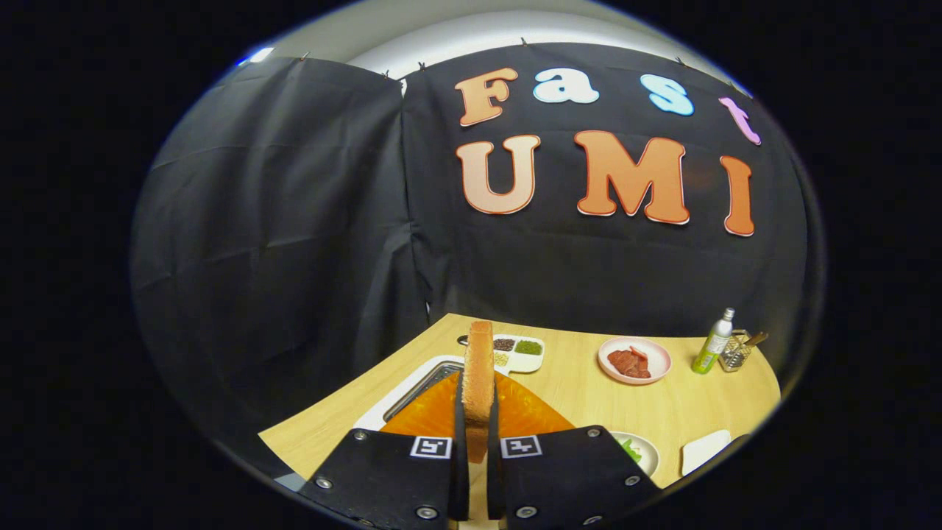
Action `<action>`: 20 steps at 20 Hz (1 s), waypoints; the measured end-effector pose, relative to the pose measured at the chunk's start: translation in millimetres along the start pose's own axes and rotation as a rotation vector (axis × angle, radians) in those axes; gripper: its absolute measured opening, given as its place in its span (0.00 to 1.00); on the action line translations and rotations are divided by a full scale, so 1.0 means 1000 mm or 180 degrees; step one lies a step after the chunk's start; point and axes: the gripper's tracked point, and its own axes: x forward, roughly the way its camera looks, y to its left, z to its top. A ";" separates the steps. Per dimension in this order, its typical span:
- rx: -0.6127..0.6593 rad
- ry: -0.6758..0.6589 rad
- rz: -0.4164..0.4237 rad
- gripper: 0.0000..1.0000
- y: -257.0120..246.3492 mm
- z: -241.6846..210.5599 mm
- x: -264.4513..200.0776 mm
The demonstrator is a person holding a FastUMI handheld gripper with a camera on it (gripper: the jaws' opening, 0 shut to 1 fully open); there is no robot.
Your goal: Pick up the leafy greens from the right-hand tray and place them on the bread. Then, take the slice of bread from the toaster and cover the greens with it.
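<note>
A slice of bread [480, 372] stands upright, edge on, between my two fingers, and my gripper [477, 427] is shut on its lower part. It is lifted above an orange toaster [434, 416] whose top spreads to both sides just beyond the fingers. A white plate [644, 450] with a bit of leafy greens [630, 449] peeks out to the right of the right finger, mostly hidden by it.
The wooden table [589, 386] carries a white divided dish of seeds [521, 352] behind the bread and a metal-rimmed white tray [416, 386] left of the toaster. Farther right are a pink plate of red meat [634, 360], a green bottle [714, 343], a small wire holder [738, 352] and a white tray corner [705, 449].
</note>
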 end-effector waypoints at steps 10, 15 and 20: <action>0.0228 0.0307 -0.0186 0.10 -0.068 -0.061 -0.012; 0.0333 0.0454 -0.0169 0.10 -0.090 -0.093 -0.012; 0.0475 0.0638 -0.0169 0.10 -0.115 -0.127 -0.002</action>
